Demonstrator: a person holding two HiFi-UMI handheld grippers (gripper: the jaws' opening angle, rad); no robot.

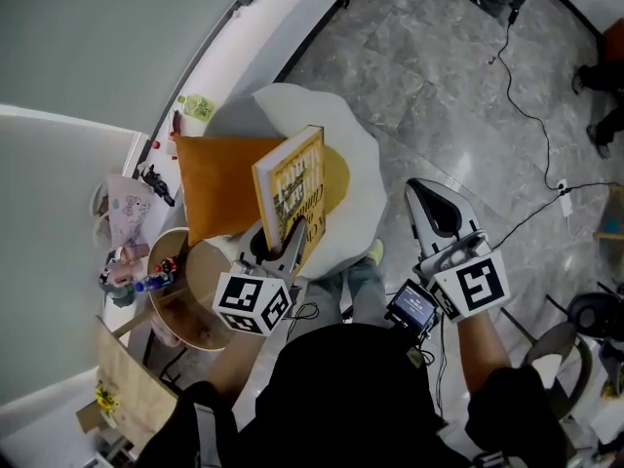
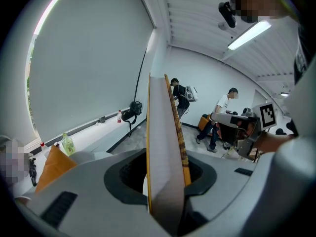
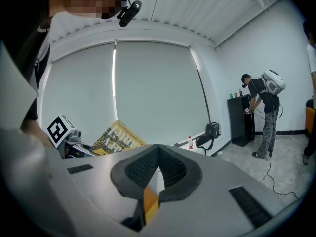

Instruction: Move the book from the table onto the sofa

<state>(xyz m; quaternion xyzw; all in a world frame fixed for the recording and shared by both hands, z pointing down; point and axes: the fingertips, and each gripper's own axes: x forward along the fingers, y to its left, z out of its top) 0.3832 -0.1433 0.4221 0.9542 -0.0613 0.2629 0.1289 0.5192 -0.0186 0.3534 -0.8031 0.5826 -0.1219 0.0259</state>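
A yellow book [image 1: 291, 188] stands upright on edge, its lower edge clamped in my left gripper [image 1: 283, 247]. It hangs over the white sofa [image 1: 366, 154], just right of an orange cushion [image 1: 214, 188]. In the left gripper view the book's page edge [image 2: 165, 152] rises straight out between the two jaws, which press on it from both sides. My right gripper [image 1: 421, 191] floats to the right of the sofa over the floor, jaws closed together with nothing between them. In the right gripper view the book's cover [image 3: 116, 138] shows at the left, beside the left gripper's marker cube [image 3: 59, 129].
A round wooden table [image 1: 200, 300] with small items sits left of my left hand. A brown paper bag [image 1: 127, 383] stands at lower left. Cables [image 1: 526, 115] trail across the grey floor. A sill with a green bottle [image 1: 195, 105] runs behind the sofa. People stand in the room's background.
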